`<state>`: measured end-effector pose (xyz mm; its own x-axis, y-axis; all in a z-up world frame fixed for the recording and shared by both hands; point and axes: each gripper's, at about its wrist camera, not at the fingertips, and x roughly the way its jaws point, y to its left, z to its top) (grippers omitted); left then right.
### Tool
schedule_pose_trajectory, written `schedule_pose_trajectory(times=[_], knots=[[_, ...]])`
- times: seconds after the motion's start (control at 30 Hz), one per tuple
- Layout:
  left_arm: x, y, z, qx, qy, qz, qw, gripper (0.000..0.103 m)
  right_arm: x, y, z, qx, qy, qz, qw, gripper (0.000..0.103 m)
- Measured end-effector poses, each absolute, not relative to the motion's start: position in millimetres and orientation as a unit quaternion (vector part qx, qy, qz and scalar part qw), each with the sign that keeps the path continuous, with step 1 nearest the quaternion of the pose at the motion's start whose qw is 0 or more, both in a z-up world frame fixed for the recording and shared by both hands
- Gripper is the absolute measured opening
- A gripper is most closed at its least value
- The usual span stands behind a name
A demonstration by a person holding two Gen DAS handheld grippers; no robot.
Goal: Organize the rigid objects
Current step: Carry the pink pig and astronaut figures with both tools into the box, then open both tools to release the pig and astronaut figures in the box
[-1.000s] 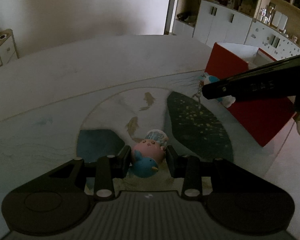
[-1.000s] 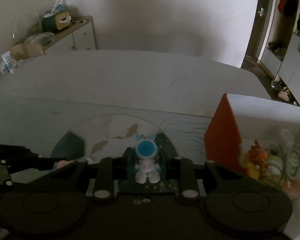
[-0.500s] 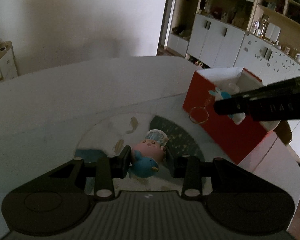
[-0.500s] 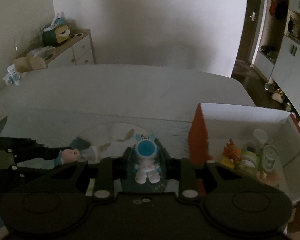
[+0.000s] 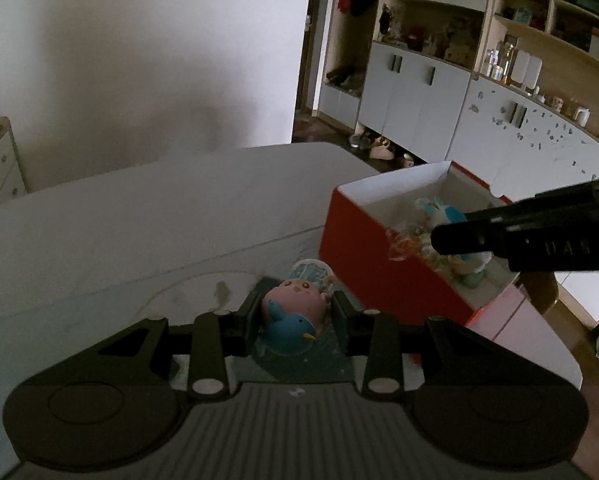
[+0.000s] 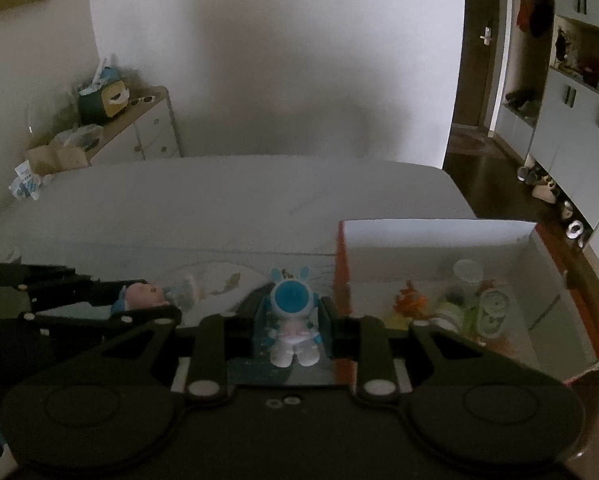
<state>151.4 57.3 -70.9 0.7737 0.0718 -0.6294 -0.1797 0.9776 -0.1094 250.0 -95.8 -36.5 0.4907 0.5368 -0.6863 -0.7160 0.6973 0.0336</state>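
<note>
Two gripped figurines [image 5: 293, 314] [image 6: 294, 316], heads forward

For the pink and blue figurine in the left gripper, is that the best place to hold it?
Probably yes. The left gripper pinches the pink and blue figurine across its round body, one finger on each flank. That is its widest, firmest part; the thin pale disc at its head end looks too fragile. Coming from behind keeps its face visible.

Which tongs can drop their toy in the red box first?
Probably the right tongs. Seen from the left camera, they and their bunny astronaut already hang over the red box. The left tongs grip the pink-and-blue toy short of it.
</note>
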Motion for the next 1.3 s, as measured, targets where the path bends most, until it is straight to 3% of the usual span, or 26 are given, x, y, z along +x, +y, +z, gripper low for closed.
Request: schedule_pose_trajectory(times=[0.6, 1.3], knots=[[237.6, -27.5, -61.8, -0.076, 0.34, 0.073, 0.934, 0.036, 322.2, -184.7, -38.9, -0.12, 0.353, 0.374, 0.849, 0.027], [346.7, -86.8, -98.6, -0.059, 0.394, 0.101, 0.912, 0.036, 403.1, -247.1, -73.4, -0.132, 0.388, 0.362, 0.837, 0.027]])
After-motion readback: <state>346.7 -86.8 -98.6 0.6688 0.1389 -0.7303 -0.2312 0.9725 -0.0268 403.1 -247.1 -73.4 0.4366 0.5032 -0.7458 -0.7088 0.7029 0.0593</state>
